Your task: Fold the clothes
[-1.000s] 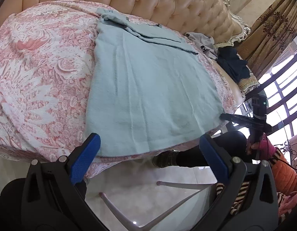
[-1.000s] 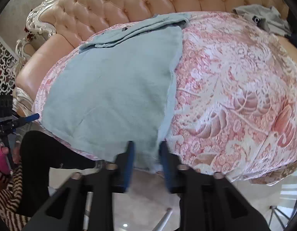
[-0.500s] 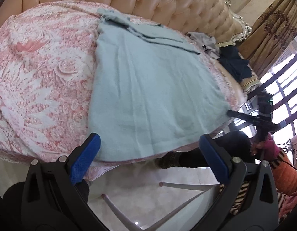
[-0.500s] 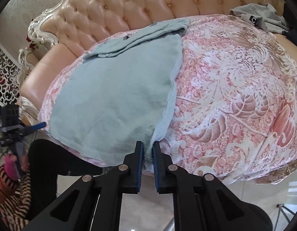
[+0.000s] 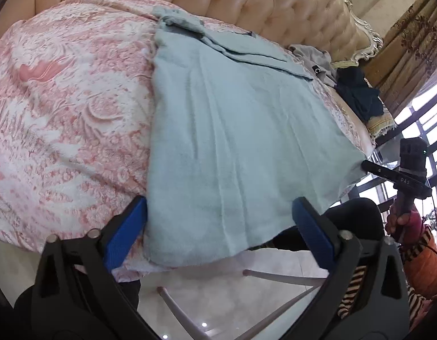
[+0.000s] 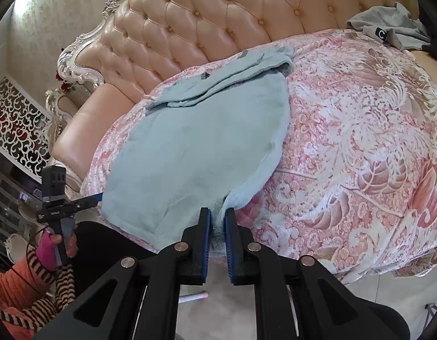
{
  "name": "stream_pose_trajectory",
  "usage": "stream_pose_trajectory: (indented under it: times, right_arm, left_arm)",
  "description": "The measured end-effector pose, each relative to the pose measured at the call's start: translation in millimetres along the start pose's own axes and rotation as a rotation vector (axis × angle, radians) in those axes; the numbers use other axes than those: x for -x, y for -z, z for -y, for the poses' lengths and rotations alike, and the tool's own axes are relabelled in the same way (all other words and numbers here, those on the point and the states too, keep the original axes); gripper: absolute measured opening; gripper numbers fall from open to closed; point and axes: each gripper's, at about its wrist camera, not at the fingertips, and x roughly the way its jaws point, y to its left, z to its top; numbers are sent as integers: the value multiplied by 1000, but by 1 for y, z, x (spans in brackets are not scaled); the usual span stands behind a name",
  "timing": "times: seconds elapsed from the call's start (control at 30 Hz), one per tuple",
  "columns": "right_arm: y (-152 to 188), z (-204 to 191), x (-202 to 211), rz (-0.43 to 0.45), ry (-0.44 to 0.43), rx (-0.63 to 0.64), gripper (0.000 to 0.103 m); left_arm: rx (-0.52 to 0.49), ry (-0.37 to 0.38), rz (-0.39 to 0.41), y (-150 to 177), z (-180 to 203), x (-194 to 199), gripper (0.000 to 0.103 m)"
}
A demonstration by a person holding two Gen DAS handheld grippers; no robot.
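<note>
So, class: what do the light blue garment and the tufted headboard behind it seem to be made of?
The light blue garment looks like soft matte knit, perhaps fleece: a fuzzy underside shows at its lifted corner. The peach button-tufted headboard looks like glossy leather or imitation leather: it shines in the light.

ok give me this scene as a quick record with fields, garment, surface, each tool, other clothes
garment: light blue garment, spread flat, sleeves folded across its far end
surface: pink floral bedspread
right tool: shut on the garment's near hem corner
left tool: closing around the other near corner, pads not pressing
other clothes: grey garment and dark garment near the headboard
</note>
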Motion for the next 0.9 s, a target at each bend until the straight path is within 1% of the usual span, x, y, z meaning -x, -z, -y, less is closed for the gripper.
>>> stream_pose_trajectory:
  times: [0.03,0.1,0.13,0.17,0.23,0.33,0.37,0.4,0.47,0.5,0.53,0.57,0.6,0.67,0.7,0.73,0.77,0.8,0.83,0.87,0.9]
  right_arm:
    - [1,2,-2,-5,8,-4,10]
    - [3,6,-4,-17,29,-7,10]
    - [3,8,-6,-24,39,-7,10]
    - [4,10,-8,-30,47,-6,10]
    - [6,13,-11,-38,50,-14,10]
    - [9,16,-13,-46,60,-16,10]
    - [9,17,-14,-53,68,-13,12]
    - [9,18,-14,-68,84,-7,13]
    - [10,21,-13,-103,152,13,14]
    - [9,24,-10,-113,192,18,14]
    - [6,27,-3,-97,217,8,14]
    - [1,31,6,-71,238,-8,14]
    - [-8,33,16,-32,268,-16,14]
    - [-42,29,24,31,301,20,14]
    - [-62,24,22,44,308,52,14]
    - [-92,14,11,37,324,109,14]
    - [-113,6,0,24,338,159,16]
    - [-135,-5,-15,3,351,221,20]
    - [-163,-15,-39,-27,360,290,32]
    - [-185,-21,-60,-60,357,328,43]
    - [-206,-23,-81,-95,342,344,45]
  left_arm:
    - [-8,-6,-7,1,2,0,79]
    - [-12,-7,-15,3,2,0,54]
    - [-10,-10,-15,5,0,2,48]
    - [-9,-15,-15,6,-1,2,45]
    - [-1,-46,-15,4,-3,2,45]
    - [2,-119,-14,3,-3,6,45]
    - [-15,-164,-15,3,-1,8,48]
    - [-39,-217,-13,4,1,11,58]
    - [-92,-353,17,3,7,24,76]
    - [-110,-419,53,1,10,34,77]
    - [-123,-462,86,-4,12,42,77]
    - [-125,-439,109,-16,14,48,79]
    - [-127,-415,131,-28,15,53,86]
    - [-147,-376,160,-62,21,53,97]
    - [-164,-379,159,-83,26,46,97]
    - [-188,-398,148,-109,32,33,97]
    - [-209,-416,135,-134,36,20,97]
    - [-222,-433,118,-161,36,5,97]
    - [-229,-446,100,-186,36,-11,97]
    - [-216,-454,74,-206,31,-25,97]
    - [-195,-472,33,-230,24,-42,97]
